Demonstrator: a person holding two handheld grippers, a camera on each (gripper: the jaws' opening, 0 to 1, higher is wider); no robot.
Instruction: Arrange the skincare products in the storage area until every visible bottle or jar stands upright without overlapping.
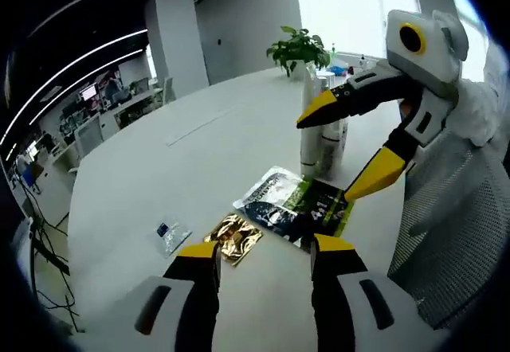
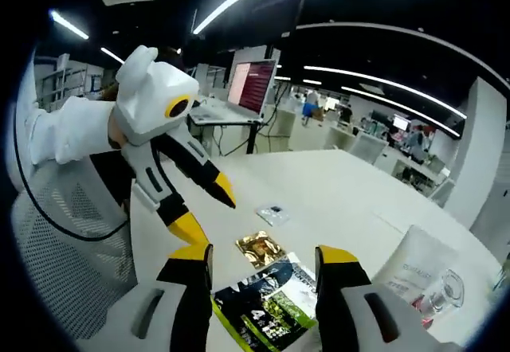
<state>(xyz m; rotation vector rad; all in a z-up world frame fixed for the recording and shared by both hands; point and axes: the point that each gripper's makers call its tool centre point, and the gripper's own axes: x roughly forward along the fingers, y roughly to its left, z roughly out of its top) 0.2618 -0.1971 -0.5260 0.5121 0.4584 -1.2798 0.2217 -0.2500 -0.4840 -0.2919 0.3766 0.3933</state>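
Two tall white and silver tubes [image 1: 317, 149] stand upright on the white table [image 1: 159, 169]. In front of them lie a dark and green packet [image 1: 293, 205], a gold sachet [image 1: 233, 237] and a small clear sachet [image 1: 169, 234]. My left gripper [image 1: 264, 248] is open just short of the gold sachet and the packet. My right gripper [image 1: 344, 146] comes in from the right, open, with its jaws by the tubes and above the packet. In the right gripper view, my right gripper [image 2: 263, 256] is open over the packet [image 2: 267, 303] and gold sachet [image 2: 260, 246]. The left gripper [image 2: 205, 207] hangs open.
A white pouch [image 2: 414, 263] and a clear glass item [image 2: 443, 292] sit at the right. A potted plant [image 1: 299, 48] stands at the table's far side. A white mesh chair [image 1: 446, 232] is beside the table edge, and a laptop [image 2: 239, 89] sits on a stand behind.
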